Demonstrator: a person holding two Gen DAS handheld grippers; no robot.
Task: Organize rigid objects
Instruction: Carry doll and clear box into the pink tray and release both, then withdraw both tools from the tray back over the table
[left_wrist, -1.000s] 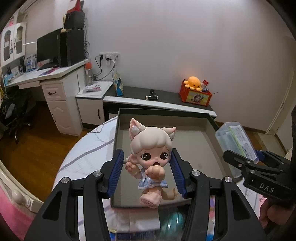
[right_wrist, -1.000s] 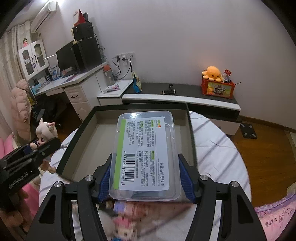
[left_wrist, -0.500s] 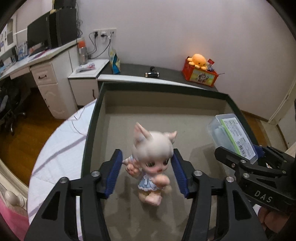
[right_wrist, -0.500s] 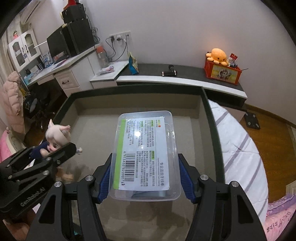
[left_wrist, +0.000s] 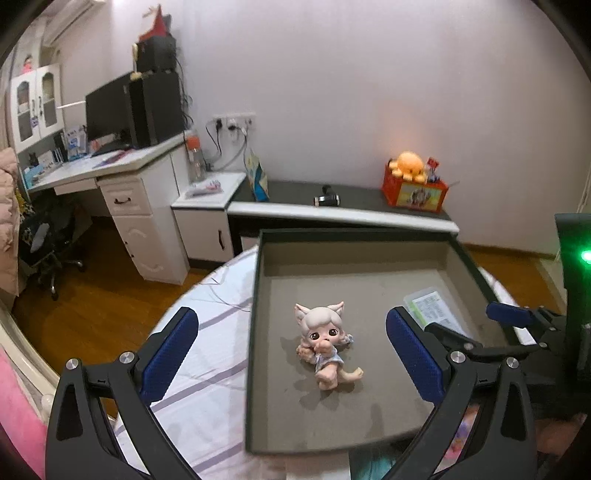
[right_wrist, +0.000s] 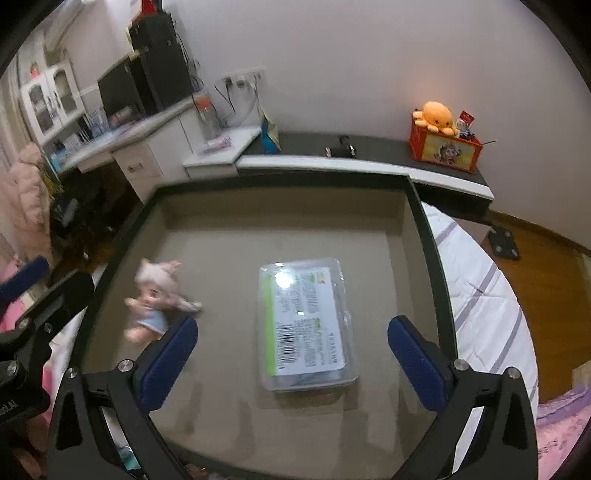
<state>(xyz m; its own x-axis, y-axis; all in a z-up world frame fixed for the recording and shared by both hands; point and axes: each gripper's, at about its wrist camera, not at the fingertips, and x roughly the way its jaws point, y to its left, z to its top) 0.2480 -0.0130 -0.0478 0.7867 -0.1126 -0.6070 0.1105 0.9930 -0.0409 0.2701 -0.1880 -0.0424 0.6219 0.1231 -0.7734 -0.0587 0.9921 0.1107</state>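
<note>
Left hand-held gripper (left_wrist: 291, 354): jaws opening, spread wide, nothing clamped; doll figure (left_wrist: 325, 345) lies on its back between them, clear of both pads, on tray floor. Right hand-held gripper (right_wrist: 291, 360): jaws opening, wide apart, pads not touching clear plastic box (right_wrist: 306, 323), which lies flat, label up, on tray floor between them. Doll left of box, apart. Both inside dark-rimmed tray (right_wrist: 428, 236), tray on striped bedsheet (left_wrist: 207, 373). Farther: low dark shelf (left_wrist: 354, 201) with red box and orange octopus plush (left_wrist: 408, 166), white wall behind.
</note>
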